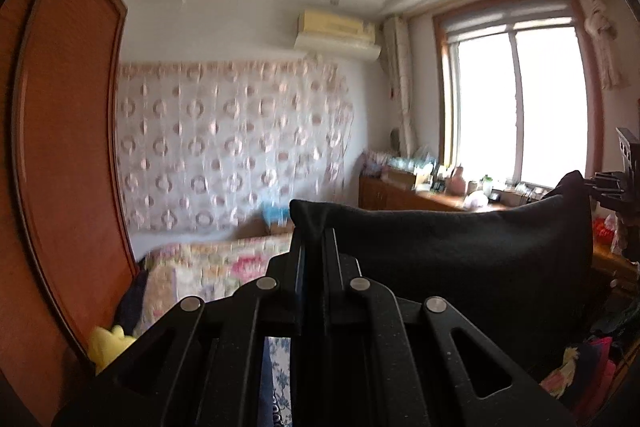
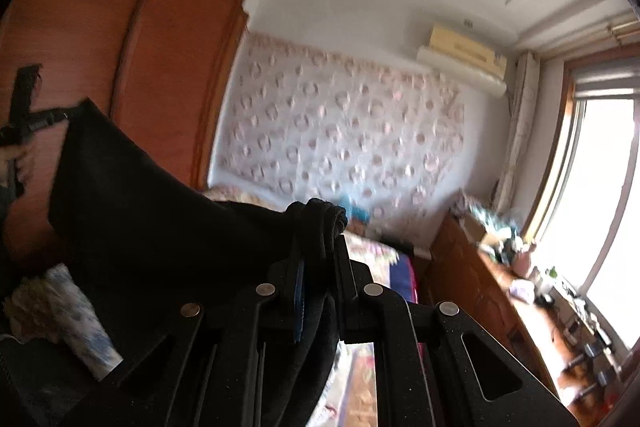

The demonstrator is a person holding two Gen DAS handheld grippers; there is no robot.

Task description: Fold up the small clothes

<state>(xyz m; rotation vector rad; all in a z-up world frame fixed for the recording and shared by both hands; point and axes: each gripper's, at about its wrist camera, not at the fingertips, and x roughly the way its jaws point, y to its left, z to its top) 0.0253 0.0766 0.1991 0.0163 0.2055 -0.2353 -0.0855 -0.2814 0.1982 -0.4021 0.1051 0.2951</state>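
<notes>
You hold the black garment (image 1: 460,247) stretched in the air between both tools, well above the floral-quilted bed (image 1: 216,267), your left gripper (image 1: 316,239) pinching one top corner and your right gripper (image 2: 320,247) clamped on the bunched opposite corner.

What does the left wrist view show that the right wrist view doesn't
Only the left wrist view shows a yellow item low beside the wardrobe. Only the right wrist view shows the person's left hand and a blue-patterned white cloth. Both show the black garment stretched between the left tool and right tool, plus the air conditioner and window.
</notes>
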